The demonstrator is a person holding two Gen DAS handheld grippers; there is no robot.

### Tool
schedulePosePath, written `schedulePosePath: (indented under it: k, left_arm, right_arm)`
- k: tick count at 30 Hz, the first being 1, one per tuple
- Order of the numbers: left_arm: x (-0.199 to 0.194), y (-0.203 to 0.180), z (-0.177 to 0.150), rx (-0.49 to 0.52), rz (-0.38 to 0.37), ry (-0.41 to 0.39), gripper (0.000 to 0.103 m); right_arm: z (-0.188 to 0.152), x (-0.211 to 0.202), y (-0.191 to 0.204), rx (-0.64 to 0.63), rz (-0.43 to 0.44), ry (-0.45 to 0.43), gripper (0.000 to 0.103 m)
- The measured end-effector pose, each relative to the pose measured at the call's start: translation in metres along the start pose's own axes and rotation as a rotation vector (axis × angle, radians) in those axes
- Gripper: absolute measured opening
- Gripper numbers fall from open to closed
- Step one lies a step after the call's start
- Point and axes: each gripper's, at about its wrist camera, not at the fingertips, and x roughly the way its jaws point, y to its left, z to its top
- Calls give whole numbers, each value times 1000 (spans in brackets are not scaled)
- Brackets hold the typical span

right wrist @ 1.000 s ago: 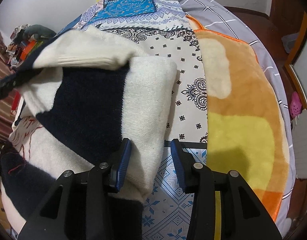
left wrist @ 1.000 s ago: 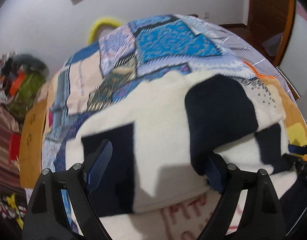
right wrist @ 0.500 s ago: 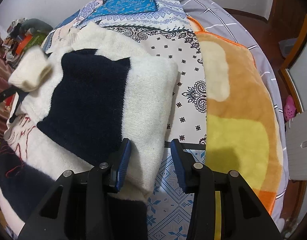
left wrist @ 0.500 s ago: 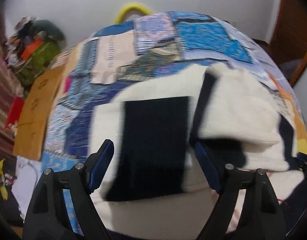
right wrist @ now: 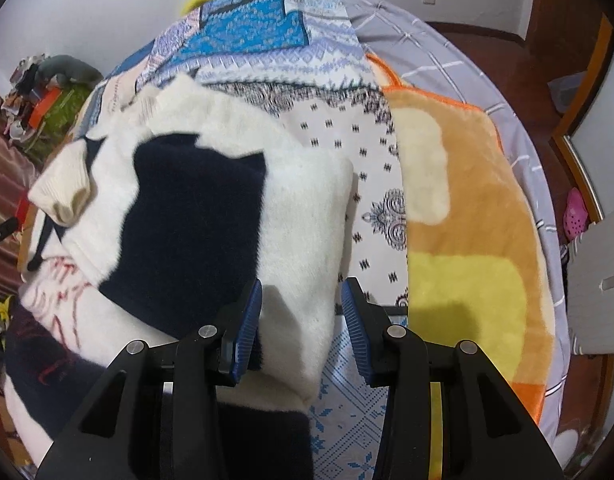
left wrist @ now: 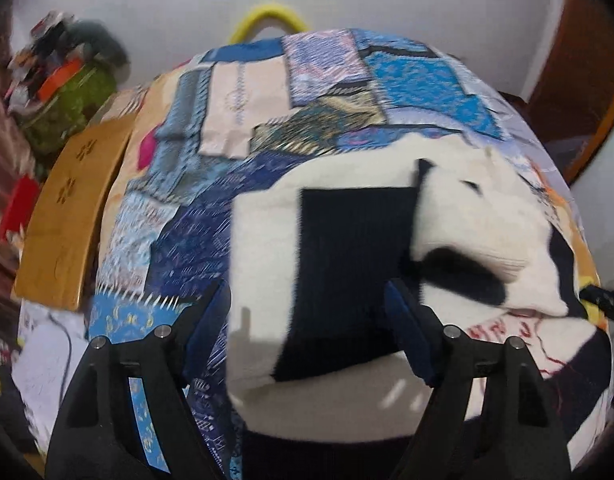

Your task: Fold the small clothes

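Note:
A white and navy checked sweater (left wrist: 347, 264) lies on the patchwork bedspread (left wrist: 235, 128). Both sleeves are folded over its body, and one white cuff (right wrist: 63, 192) rests on top. My left gripper (left wrist: 307, 332) is open and empty, hovering over the sweater's left part. My right gripper (right wrist: 303, 320) is open, with the folded right edge of the sweater (right wrist: 299, 248) lying between its fingers; it is not pinched.
An orange and yellow plush blanket (right wrist: 459, 240) lies to the right of the sweater. A brown cardboard box (left wrist: 67, 216) and a pile of clutter (left wrist: 59, 80) stand left of the bed. A wooden door frame (right wrist: 579, 128) is at the right.
My left gripper let go of the sleeve it carried and drew back to the left. The sleeve now lies across the sweater. My right gripper stayed in place.

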Motion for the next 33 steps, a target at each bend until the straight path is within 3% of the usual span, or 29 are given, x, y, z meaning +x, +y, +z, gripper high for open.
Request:
schedulePosePath:
  k: [9, 14, 19, 20, 22, 27, 33]
  left_arm:
    - [13, -70, 3, 334, 61, -52, 79]
    - [34, -87, 12, 387, 59, -36, 77]
    - [37, -105, 17, 446, 45, -69, 59]
    - [37, -108, 18, 453, 40, -74, 57]
    - [37, -113, 20, 459, 26, -81, 41]
    - [40, -113, 31, 419, 21, -81, 12]
    - [30, -80, 47, 259, -9, -93, 8]
  right_arm:
    - [10, -13, 18, -35, 19, -49, 38]
    - [13, -8, 18, -31, 26, -44, 38]
    - [14, -4, 12, -16, 23, -35, 38]
    - [14, -3, 10, -10, 23, -34, 38]
    - [14, -2, 8, 1, 25, -34, 38]
    - [14, -1, 3, 17, 27, -34, 38]
    - [14, -6, 1, 20, 17, -44, 38]
